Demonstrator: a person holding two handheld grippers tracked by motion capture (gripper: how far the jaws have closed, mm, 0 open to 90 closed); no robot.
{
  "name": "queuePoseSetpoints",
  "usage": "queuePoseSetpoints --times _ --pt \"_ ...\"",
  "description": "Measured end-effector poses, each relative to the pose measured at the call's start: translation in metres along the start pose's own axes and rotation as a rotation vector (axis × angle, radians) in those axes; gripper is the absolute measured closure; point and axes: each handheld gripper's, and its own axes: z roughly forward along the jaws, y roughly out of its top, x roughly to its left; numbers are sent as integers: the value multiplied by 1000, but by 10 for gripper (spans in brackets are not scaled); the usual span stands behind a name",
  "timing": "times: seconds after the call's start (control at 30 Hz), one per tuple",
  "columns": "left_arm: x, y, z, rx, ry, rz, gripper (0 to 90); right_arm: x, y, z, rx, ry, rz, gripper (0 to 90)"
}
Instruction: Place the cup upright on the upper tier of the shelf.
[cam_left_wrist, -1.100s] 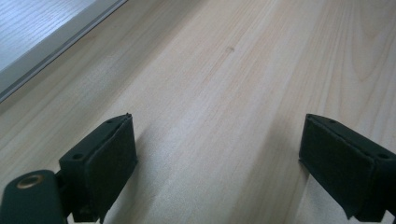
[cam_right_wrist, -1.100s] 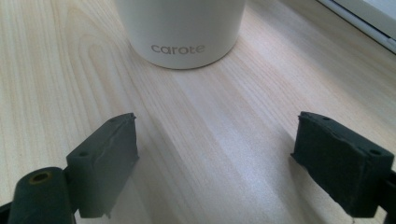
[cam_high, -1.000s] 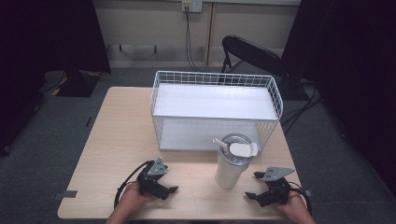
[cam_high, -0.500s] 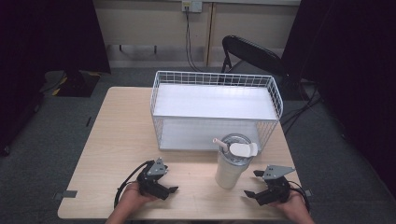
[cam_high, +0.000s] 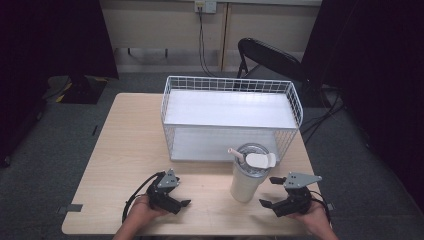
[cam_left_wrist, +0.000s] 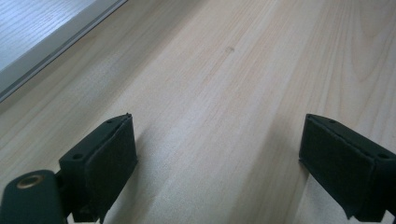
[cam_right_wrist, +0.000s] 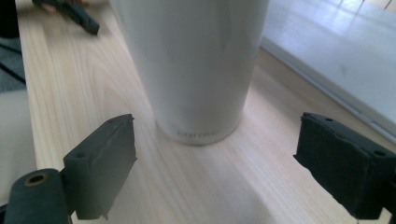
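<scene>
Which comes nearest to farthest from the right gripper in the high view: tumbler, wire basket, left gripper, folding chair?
From the right gripper:
1. Tumbler, just left of it.
2. Wire basket, behind the tumbler.
3. Left gripper, across the table's near edge.
4. Folding chair, beyond the table.

A lab-like test room: a light wooden table (cam_high: 135, 150) stands mid-frame on grey carpet (cam_high: 45, 150), black curtains (cam_high: 50, 40) hang at both upper corners, and a wall socket (cam_high: 206, 6) with trailing cables sits top centre beside a folding chair (cam_high: 265, 55).
</scene>
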Motion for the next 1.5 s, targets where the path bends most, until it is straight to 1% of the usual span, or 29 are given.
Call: queuePoseSetpoints --times 0.1,0.13,0.27,0.43,0.57,0.73,0.83,0.87,1.07,1.2,1.27,1.3,1.4,1.5 --pt "0 0 0 0 0 0 103 -2 4 -3 -43 20 35 116" --pt "0 0 0 0 -1 0 103 -2 5 -3 -50 18 36 116" --pt "0 0 0 -1 -1 1 103 -1 9 -3 -50 18 22 112" --pt "0 0 0 -1 -1 2 102 1 14 1 -61 21 20 111" --pt "0 0 0 -1 -1 1 102 1 18 3 -70 35 19 111" --pt "0 0 0 -1 -1 2 102 2 22 5 -75 53 6 111" --pt "0 0 0 -1 -1 1 102 3 23 6 -87 54 5 111" --pt "0 0 0 -1 -1 1 102 2 24 6 -92 62 10 110" --pt "0 0 0 -1 -1 1 102 1 26 8 -108 61 20 111" --pt "0 0 0 -1 -1 2 102 0 27 11 -116 76 27 110" --pt "0 0 0 -1 -1 1 102 1 28 13 -120 69 32 111" --pt "0 0 0 -1 -1 1 102 0 29 13 -125 79 30 110" --pt "0 0 0 -1 -1 2 102 1 32 16 -130 87 23 110" --pt "0 0 0 -1 -1 1 102 1 34 18 -135 79 23 110"
